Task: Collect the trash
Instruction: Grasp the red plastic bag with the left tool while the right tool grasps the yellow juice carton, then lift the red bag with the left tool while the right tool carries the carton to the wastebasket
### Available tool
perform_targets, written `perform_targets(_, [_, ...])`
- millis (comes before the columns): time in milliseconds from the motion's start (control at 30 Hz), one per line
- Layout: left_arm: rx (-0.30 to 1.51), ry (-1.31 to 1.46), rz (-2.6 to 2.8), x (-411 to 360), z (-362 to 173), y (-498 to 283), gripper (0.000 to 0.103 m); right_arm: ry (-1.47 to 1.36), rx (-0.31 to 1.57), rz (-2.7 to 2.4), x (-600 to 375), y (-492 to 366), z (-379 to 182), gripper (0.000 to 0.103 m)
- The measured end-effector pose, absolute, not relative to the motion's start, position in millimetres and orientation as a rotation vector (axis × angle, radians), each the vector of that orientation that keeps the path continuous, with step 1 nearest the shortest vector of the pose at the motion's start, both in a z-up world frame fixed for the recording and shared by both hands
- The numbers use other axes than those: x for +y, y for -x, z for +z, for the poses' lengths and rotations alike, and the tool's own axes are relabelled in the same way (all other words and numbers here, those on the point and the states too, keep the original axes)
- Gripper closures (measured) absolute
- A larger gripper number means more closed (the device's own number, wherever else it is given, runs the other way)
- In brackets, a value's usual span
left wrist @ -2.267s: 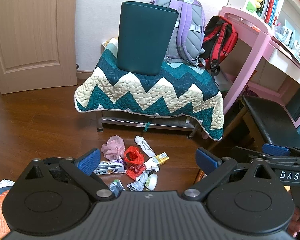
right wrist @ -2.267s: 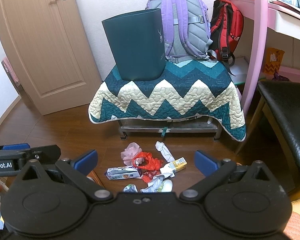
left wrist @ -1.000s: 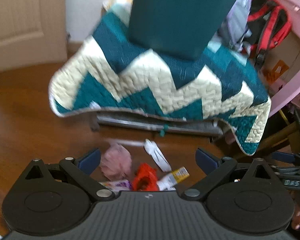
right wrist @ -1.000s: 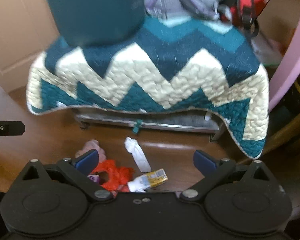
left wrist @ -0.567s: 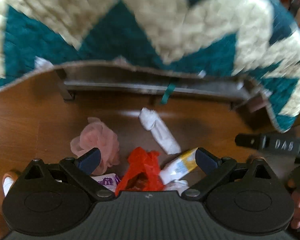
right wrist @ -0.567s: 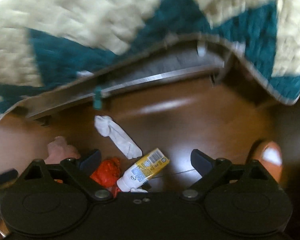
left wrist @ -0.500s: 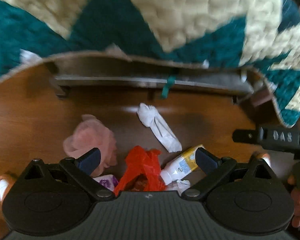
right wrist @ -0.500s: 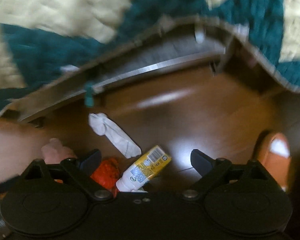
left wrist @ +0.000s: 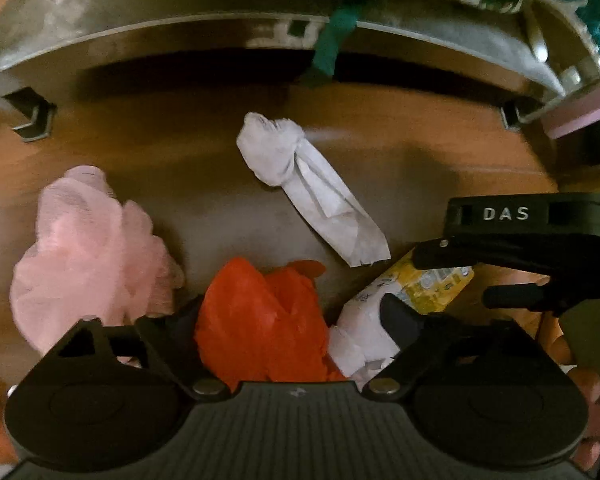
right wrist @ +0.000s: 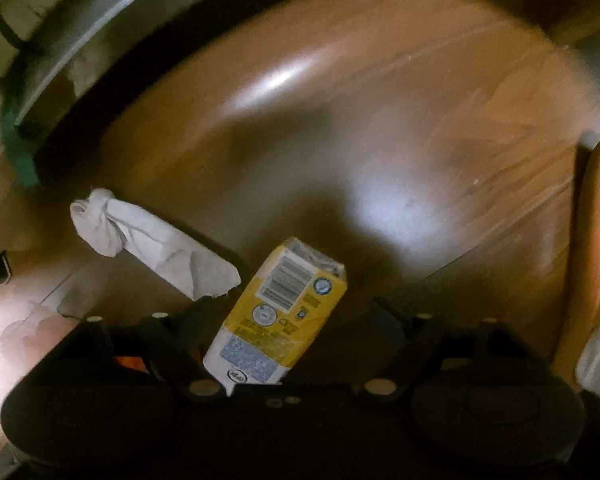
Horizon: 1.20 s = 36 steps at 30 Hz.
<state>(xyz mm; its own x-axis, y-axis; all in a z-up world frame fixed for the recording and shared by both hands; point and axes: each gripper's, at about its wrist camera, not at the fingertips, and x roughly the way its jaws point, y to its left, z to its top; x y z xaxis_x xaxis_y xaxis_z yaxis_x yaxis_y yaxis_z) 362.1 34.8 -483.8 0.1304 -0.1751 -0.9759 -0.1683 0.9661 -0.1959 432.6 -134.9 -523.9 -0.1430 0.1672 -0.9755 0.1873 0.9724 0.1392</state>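
Red wrapper [left wrist: 260,332] between closing left hand-held gripper [left wrist: 296,316] jaws, seemingly untouched, yellow carton [right wrist: 276,316] between closing right hand-held gripper [right wrist: 296,320] jaws.

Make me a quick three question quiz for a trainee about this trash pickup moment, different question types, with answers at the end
1. True or false: the red plastic bag lies between the fingers of the left gripper.
2. Multiple choice: which item sits between the fingers of the right gripper? A) the pink mesh puff B) the yellow drink carton C) the knotted white tissue
3. Fill in the blank: all the trash lies on a wooden ____.

Key
1. True; the left jaws are closing around it, and no firm grip shows yet.
2. B; the right jaws are closing too.
3. floor
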Motion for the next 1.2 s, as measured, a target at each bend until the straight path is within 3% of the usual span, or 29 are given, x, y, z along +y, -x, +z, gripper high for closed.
perform_targets(167, [1.477, 0.295, 0.008, 35, -504, -364, 0.035, -0.312, 1.741, -0.031, -127, -432, -535, 0.029])
perform_targets(300, [1.474, 0.373, 0.015, 43, -507, -365, 0.053, -0.315, 1.743, -0.047, -122, -432, -536, 0.044])
perform_targets(500, [1.47, 0.464, 0.007, 51, -508, -365, 0.067, -0.31, 1.716, -0.035, -120, -432, -523, 0.048])
perform_targets(867, [1.449, 0.47, 0.035, 56, -474, -357, 0.068, -0.192, 1.563, 0.081, -131, -429, -444, 0.052])
perform_targets(1200, [1.276, 0.466, 0.026, 59, -360, -339, 0.069, -0.111, 1.343, 0.252, -136, -400, -324, 0.053])
